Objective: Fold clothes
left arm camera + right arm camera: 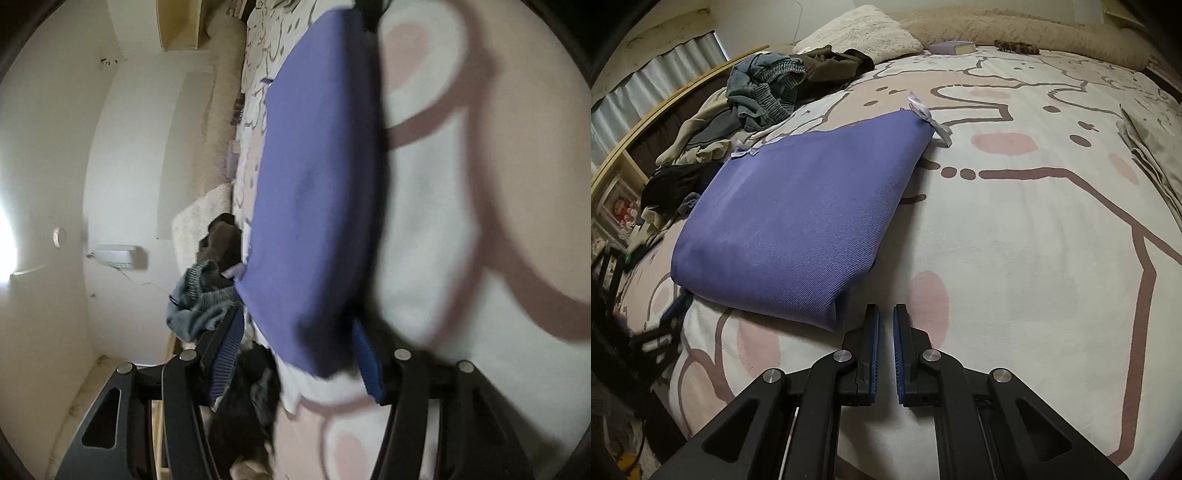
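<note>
A folded purple garment (798,206) lies on the patterned bedspread (1034,236). The left wrist view is rolled sideways; there the purple garment (317,206) fills the middle, and its near edge sits between the wide-open fingers of my left gripper (295,339). The jaws stand apart on either side of the fold without pinching it. My left gripper shows blurred at the garment's near left corner in the right wrist view (674,306). My right gripper (885,314) is nearly shut and empty, hovering over the bedspread just right of the garment's near corner.
A heap of unfolded clothes (764,88) lies at the far left of the bed, also seen in the left wrist view (199,299). A fluffy pillow (864,29), a small purple box (953,47) and a grey cloth (1152,147) sit along the bed's edges.
</note>
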### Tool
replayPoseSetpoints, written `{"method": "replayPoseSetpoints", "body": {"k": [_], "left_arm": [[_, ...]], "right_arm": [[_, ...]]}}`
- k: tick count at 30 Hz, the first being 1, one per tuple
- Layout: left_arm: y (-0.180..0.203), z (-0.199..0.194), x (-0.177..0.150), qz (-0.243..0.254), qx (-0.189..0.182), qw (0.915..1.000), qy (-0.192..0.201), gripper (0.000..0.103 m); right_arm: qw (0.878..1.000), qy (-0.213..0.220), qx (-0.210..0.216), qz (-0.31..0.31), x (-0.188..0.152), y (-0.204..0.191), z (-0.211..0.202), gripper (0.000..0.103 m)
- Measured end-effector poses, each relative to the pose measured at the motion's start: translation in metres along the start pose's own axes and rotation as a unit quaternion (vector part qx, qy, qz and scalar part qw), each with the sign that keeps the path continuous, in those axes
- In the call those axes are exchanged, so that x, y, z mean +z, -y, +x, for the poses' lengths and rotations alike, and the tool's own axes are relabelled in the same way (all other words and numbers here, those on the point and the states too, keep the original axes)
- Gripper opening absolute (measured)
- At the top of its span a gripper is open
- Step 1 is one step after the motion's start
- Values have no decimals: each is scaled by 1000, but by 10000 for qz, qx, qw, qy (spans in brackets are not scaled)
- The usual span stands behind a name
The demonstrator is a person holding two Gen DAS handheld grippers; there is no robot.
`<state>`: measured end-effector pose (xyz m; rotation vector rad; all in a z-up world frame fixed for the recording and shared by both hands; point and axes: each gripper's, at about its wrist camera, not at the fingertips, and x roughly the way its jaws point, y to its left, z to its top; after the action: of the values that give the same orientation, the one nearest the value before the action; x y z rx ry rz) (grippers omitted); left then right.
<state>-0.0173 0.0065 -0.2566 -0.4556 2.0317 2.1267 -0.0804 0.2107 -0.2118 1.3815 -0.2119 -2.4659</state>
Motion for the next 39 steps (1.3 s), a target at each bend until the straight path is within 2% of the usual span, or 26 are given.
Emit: {"method": "replayPoseSetpoints", "body": {"k": [4, 7, 10, 11, 13, 14, 15, 18, 20, 22, 23, 24, 26, 27, 28, 30, 31, 32, 35, 36, 39], "left_arm": [[-3, 19, 1, 230, 470, 9984, 210, 58], [-1, 22, -5, 571, 738, 9947, 432, 58], [-1, 15, -14, 719, 639, 9936, 597, 58], [-4, 12, -17, 663, 536, 9945, 613, 58], [-10, 8, -22, 525, 332, 9961, 625, 58], [-13, 7, -24, 413, 234, 9971, 599, 58], [-18, 7, -26, 271, 131, 9980, 561, 58], [-31, 7, -34, -214, -128, 9989, 403, 58], [-39, 7, -39, -537, -303, 9977, 279, 61], [-51, 10, -46, -1082, -618, 9922, 85, 62], [-58, 13, -49, -1412, -809, 9867, -13, 62], [-68, 17, -54, -1827, -1033, 9777, -111, 63], [-93, 31, -65, -2700, -1483, 9508, -331, 64], [-104, 38, -73, -3231, -1696, 9299, -464, 64], [-117, 49, -83, -3791, -1870, 9043, -602, 64], [-139, 75, -101, -4671, -2078, 8556, -812, 64], [-144, 86, -109, -4987, -2148, 8351, -884, 64], [-142, 94, -111, -5105, -2243, 8250, -918, 64], [-130, 113, -109, -5179, -2593, 8093, -978, 64], [-125, 115, -107, -5112, -2732, 8093, -948, 64], [-109, 115, -98, -4720, -3189, 8184, -759, 59]], "right_arm": [[9998, -5, -105, -187, 0, -5, -2, 5], [9951, 37, -488, -856, 0, -24, -13, 6], [9870, 252, -741, -1404, -7, -39, -32, 9], [9835, 326, -818, -1578, -9, -44, -38, 14], [9790, 492, -885, -1768, -12, -52, -52, 45], [9766, 612, -846, -1882, -13, -57, -60, 71], [9733, 748, -789, -2020, -14, -62, -67, 74], [9651, 929, -528, -2391, -8, -81, -79, 74], [9727, 831, -91, -2163, 7, -85, -77, 73], [9828, 691, 327, -1680, 27, -83, -70, 61], [9867, 635, 509, -1409, 38, -80, -64, 50], [9901, 606, 648, -1087, 48, -77, -56, 42], [9934, 540, 867, -523, 66, -73, -40, 35], [9936, 484, 959, -342, 73, -74, -32, 35], [9932, 457, 1040, -260, 78, -76, -26, 35], [9915, 410, 1179, -378, 86, -93, -18, 35], [9907, 389, 1201, -499, 89, -103, -14, 35], [9899, 380, 1220, -620, 91, -112, -11, 35], [9864, 287, 1299, -960, 97, -138, 1, 35], [9854, 261, 1305, -1064, 98, -146, 5, 35], [9814, 80, 1300, -1408, 97, -164, 19, 35]]}}
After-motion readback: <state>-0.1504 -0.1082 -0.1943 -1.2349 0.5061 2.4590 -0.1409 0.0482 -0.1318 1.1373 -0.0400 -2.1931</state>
